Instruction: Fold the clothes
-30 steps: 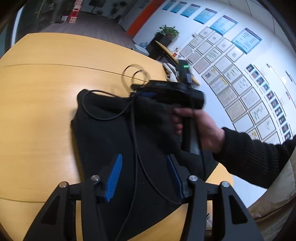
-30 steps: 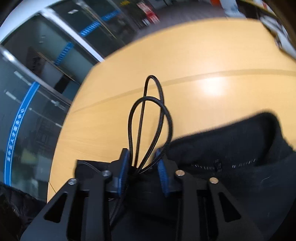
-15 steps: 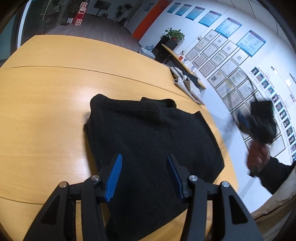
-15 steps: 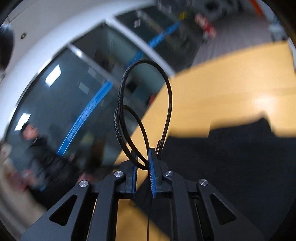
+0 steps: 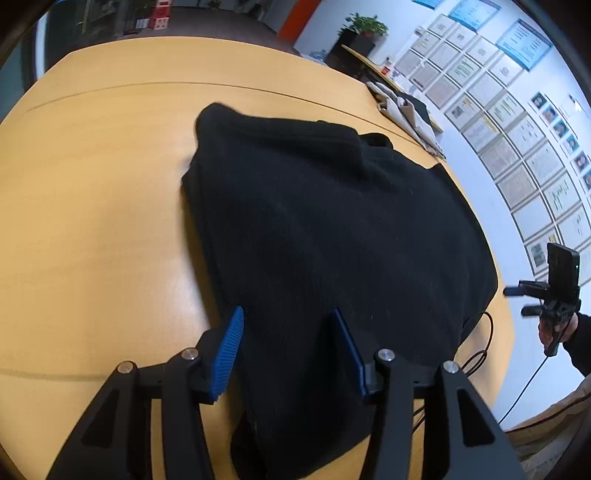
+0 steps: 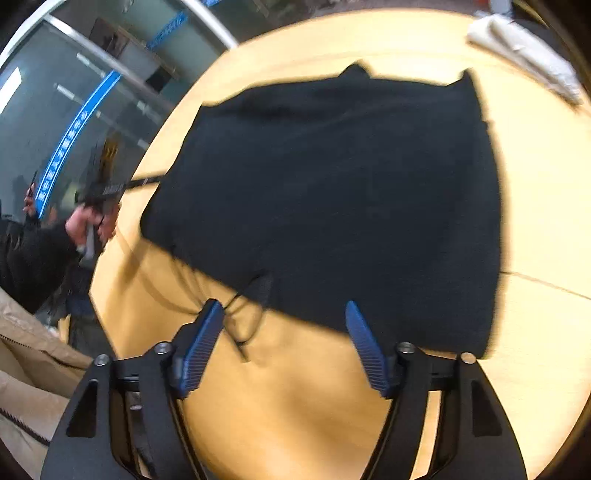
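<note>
Office or reception space, wall of framed certificates (image 5: 532, 173), blue notice boards (image 5: 524, 40), potted plant (image 5: 365, 26), glass partition with blue stripe (image 6: 70, 140), large round wooden table (image 5: 92, 192)

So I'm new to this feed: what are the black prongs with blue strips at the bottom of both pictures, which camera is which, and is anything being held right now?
There is no robot arm. A person carries a hand-held two-finger gripper in each hand, and each gripper has a fisheye camera looking out along its fingers.

In the left wrist view the prongs are the left gripper. Its jaws stand apart over the black garment, gripping nothing. At that picture's right edge you can see the person's right hand holding the other tool.

The right wrist view shows the right gripper. Its jaws are opening with nothing between them, above bare wooden table beside the garment's near edge. A thin black cable loops there.

A pale cloth lies at the table's far side. Nothing is held.
</note>
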Motion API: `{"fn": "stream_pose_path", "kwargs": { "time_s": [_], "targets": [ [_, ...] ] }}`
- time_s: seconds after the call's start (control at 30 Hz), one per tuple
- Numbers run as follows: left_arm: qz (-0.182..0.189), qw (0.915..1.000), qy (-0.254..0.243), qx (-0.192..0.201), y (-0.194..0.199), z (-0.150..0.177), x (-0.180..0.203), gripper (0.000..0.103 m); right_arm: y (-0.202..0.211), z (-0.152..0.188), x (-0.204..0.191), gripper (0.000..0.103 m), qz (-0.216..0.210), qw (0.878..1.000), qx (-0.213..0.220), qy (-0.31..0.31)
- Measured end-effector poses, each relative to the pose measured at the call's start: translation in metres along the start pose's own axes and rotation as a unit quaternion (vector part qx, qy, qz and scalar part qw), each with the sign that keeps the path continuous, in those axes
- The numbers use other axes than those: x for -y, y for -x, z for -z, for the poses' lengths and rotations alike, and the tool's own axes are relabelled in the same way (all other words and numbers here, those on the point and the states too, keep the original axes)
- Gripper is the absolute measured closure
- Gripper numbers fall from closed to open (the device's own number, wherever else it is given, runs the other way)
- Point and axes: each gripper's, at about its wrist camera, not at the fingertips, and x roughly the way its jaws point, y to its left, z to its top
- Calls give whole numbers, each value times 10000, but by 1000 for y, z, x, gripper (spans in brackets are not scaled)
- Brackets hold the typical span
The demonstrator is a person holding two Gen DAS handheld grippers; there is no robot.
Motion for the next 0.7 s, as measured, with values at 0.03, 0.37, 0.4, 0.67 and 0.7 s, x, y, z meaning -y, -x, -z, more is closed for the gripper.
{"fn": "stream_pose_path", "kwargs": {
  "time_s": [0.03, 0.37, 0.4, 0.67, 0.7],
  "targets": [
    [5, 10000, 83, 0, 1, 5, -2, 49, 5, -1, 12, 28, 170, 9998, 104, -59],
    [206, 9984, 90, 515, 26, 20, 22, 46, -13, -51, 79, 29, 745, 9918, 997, -282],
    [170, 9986, -33, 507, 22, 19, 29, 44, -22, -65, 69, 29, 735, 9912, 1082, -202],
    [-370, 9990, 108, 217, -23, 8, 9, 26, -90, -157, 67, 43, 1199, 9901, 733, 73],
    [-267, 9992, 263, 107, -27, 8, 3, 26, -95, -159, 77, 56, 1369, 9885, 637, 3]
  ]
}}
